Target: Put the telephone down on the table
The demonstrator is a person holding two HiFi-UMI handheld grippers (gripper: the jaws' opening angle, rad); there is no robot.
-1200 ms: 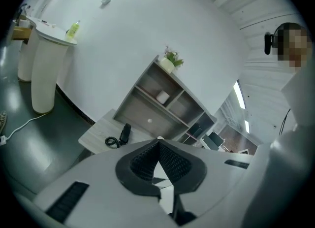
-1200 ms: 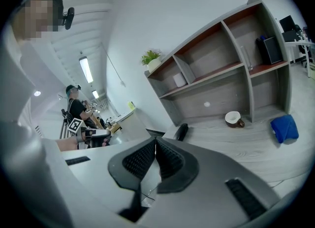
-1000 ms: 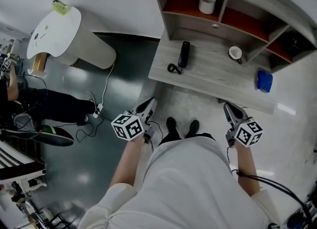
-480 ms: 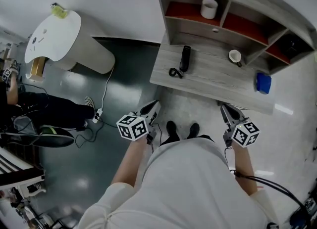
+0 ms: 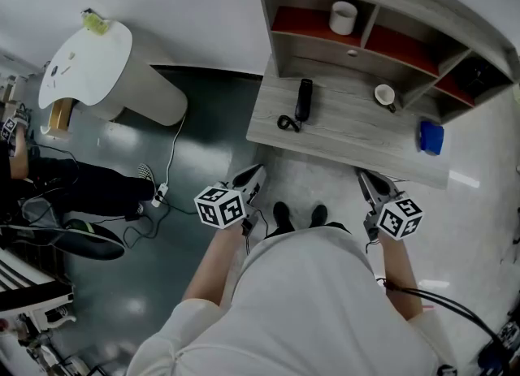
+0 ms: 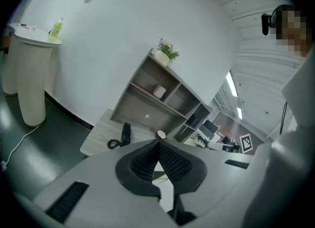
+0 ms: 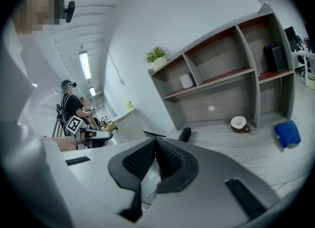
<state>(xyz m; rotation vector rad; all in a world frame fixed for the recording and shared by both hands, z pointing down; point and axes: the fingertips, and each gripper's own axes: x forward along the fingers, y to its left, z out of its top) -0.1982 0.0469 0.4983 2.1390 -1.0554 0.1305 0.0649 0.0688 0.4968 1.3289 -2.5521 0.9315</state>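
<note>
- Left gripper (image 5: 254, 173) and right gripper (image 5: 366, 179): both clenched with jaws meeting, nothing between them, held short of the table's near edge at about 7 and 5 o'clock from the telephone.
- Shelf unit (image 5: 279, 37): rises at 12 o'clock behind the work surface. A high or hasty reach forward could strike its lower board.
- Table (image 5: 357, 137): already bears the task's object, so the placement looks complete. The main hazard is a needless return that disturbs it.
- Telephone (image 5: 303, 98): lies flat on the table's left part, apart from both grippers. A closed jaw pushed against it could slide it toward the left edge at 9 o'clock.
- Blue block (image 5: 431, 136): at 3 o'clock near the front rim. A sweep of the right gripper could tip it off.
- Coiled cord (image 5: 286, 122): at 7 o'clock of the handset. A jaw tip catching a loop would drag the handset.
- Cup (image 5: 385, 91): at 3 o'clock of the handset, easily knocked over.
</note>
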